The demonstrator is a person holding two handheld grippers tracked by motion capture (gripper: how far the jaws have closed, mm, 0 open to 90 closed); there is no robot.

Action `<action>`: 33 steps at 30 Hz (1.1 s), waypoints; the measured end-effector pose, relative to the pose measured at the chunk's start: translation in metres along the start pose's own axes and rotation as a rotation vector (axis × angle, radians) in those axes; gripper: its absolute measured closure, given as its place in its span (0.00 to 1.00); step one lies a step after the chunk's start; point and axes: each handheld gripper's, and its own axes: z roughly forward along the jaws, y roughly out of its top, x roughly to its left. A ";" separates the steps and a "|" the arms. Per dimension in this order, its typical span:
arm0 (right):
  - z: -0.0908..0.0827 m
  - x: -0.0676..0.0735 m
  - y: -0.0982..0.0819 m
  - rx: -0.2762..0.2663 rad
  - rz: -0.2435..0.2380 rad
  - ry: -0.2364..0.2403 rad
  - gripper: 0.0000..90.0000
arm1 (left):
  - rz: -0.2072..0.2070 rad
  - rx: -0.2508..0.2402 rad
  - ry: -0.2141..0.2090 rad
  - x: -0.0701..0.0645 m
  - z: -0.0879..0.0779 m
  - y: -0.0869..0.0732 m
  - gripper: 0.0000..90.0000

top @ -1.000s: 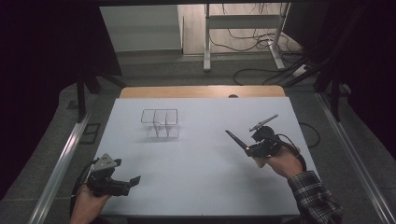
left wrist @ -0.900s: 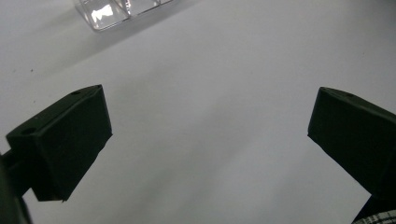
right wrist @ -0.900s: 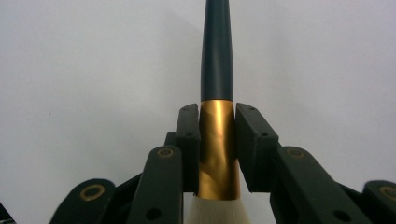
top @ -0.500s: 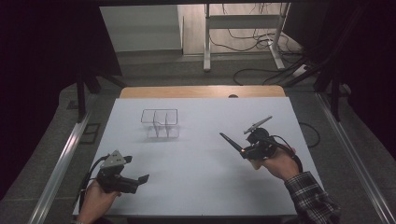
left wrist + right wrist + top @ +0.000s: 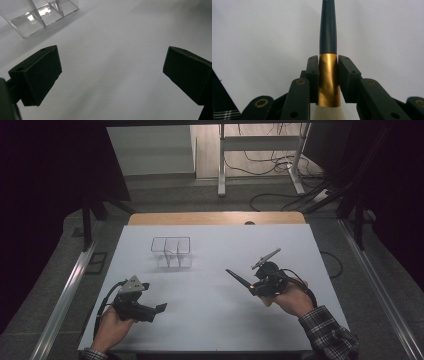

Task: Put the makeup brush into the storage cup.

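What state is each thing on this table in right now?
Brush: clamped at its gold collar, dark handle pointing away, bristles toward the hand.
Right gripper: shut on the brush.
Left gripper: open, nothing between its jaws.
Clear box: upright on the table, its compartments look empty.

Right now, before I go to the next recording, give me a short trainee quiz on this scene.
1. True or false: the right hand-held gripper is clamped on a brush.
2. Which part of the brush do its pads grip: A the dark handle, B the gold band, C the white bristles?
3. What clear thing stands on the white table beyond the left hand-held gripper?

Key: 1 true. 2 B, the gold band. 3 A clear box with dividers, nothing visible inside.
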 end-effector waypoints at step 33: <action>0.015 0.048 0.022 0.033 -0.139 0.093 0.79 | 0.103 0.048 -0.106 -0.020 0.027 0.041 0.00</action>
